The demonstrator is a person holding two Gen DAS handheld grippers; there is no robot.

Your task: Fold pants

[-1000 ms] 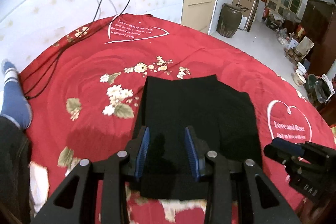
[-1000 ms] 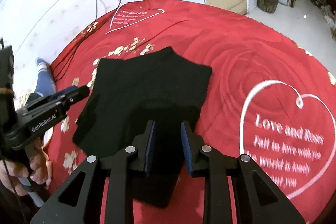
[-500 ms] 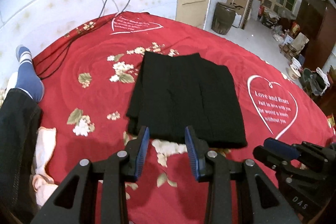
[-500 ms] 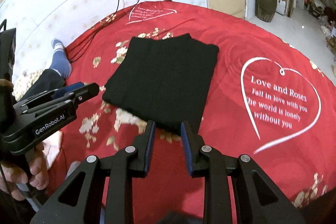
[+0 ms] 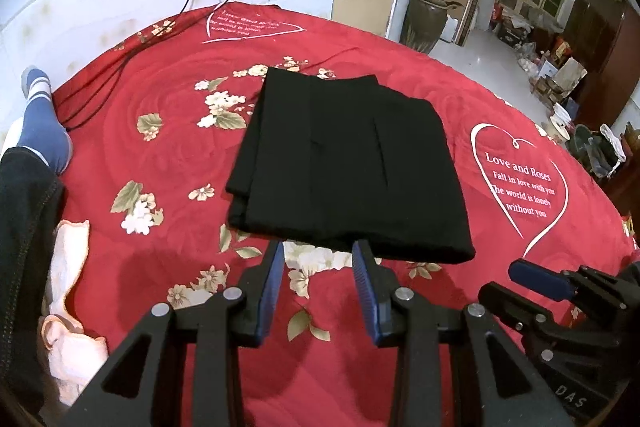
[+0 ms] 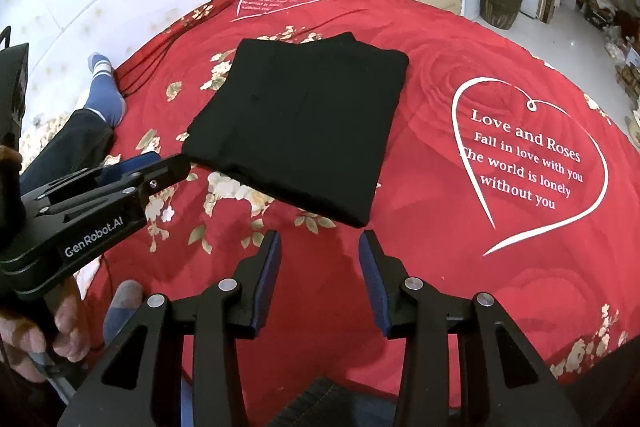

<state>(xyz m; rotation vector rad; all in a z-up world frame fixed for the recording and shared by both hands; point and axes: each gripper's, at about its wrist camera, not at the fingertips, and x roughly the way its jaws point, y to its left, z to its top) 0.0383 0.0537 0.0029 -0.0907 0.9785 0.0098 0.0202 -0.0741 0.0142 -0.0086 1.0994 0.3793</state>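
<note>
The black pants point(image 5: 348, 163) lie folded into a flat rectangle on the red flowered bedspread point(image 5: 168, 95); the right wrist view shows the same pants point(image 6: 300, 123) ahead and slightly left. My left gripper point(image 5: 319, 253) hovers just short of their near edge, open, nothing between its blue pads. My right gripper point(image 6: 319, 243) hangs near the pants' front right corner with its jaws opening and empty. Each gripper shows in the other's view: the right one point(image 5: 532, 277) at lower right, the left one point(image 6: 160, 167) at left, held by a hand point(image 6: 60, 327).
A person's leg in dark trousers and a blue sock point(image 5: 40, 131) rests at the bed's left. A pale cloth point(image 5: 68, 291) lies near the front left. Black cables point(image 5: 132, 39) cross the far left. Beyond the bed stand a brown jar point(image 5: 424, 23), boxes and dark furniture point(image 5: 596, 39).
Both grippers drew back toward me off the pants, which now lie flat and free ahead. The right gripper's jaws have widened.
</note>
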